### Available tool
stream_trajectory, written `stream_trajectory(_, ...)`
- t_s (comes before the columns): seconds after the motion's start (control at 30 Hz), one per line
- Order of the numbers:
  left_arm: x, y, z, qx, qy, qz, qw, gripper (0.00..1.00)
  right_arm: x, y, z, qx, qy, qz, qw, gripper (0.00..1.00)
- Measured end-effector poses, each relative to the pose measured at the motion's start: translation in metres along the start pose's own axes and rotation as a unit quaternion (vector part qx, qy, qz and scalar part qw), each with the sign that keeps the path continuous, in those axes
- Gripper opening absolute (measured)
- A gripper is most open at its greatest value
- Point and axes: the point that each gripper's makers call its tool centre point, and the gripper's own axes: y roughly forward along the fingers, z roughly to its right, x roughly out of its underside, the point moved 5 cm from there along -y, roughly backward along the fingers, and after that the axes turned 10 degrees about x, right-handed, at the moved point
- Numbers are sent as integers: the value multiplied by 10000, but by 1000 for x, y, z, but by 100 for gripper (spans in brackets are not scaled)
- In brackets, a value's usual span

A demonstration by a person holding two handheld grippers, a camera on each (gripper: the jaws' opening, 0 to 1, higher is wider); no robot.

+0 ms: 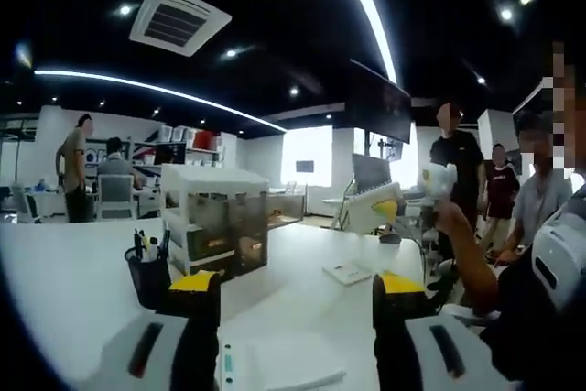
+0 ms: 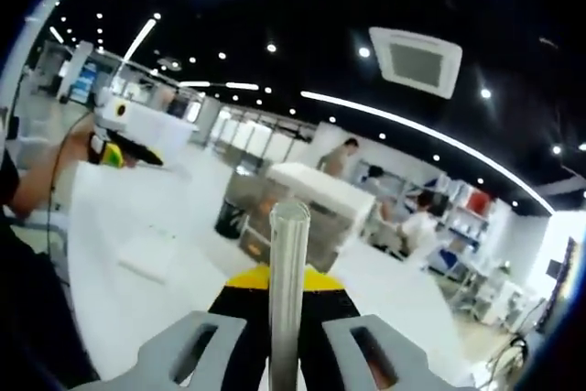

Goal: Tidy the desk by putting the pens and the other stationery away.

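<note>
Clenched between the right gripper's point(image 2: 275, 331) closed jaws: a silvery pen point(image 2: 287, 281), long axis running straight out along them. Well beyond its tip and a little left, a dark pen holder point(image 2: 229, 219), standing on the white desk point(image 2: 119, 309) beside a clear storage box point(image 2: 302, 212). Released and holding nothing, the left gripper point(image 1: 298, 304), jaws parted. Just off its left jaw, the same holder point(image 1: 148, 276), upright and already bristling with pens, so judged the nearer arm to the cup, though not the loaded one. Caught between the left jaws alone: a white sheet of paper point(image 1: 284, 363); further ahead, a small notepad point(image 1: 346, 272).
</note>
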Motion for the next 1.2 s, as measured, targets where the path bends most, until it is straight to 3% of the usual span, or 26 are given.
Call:
stream_trajectory(0.83, -7, -8, -1, -42, 16, 141, 9999, 67, -7, -6, 2, 36, 17, 132, 9999, 6)
stream_trajectory(1.2, -11, -15, -4, -86, 26, 202, 9998, 67, -19, -7, -1, 29, -66, 233, 9997, 6)
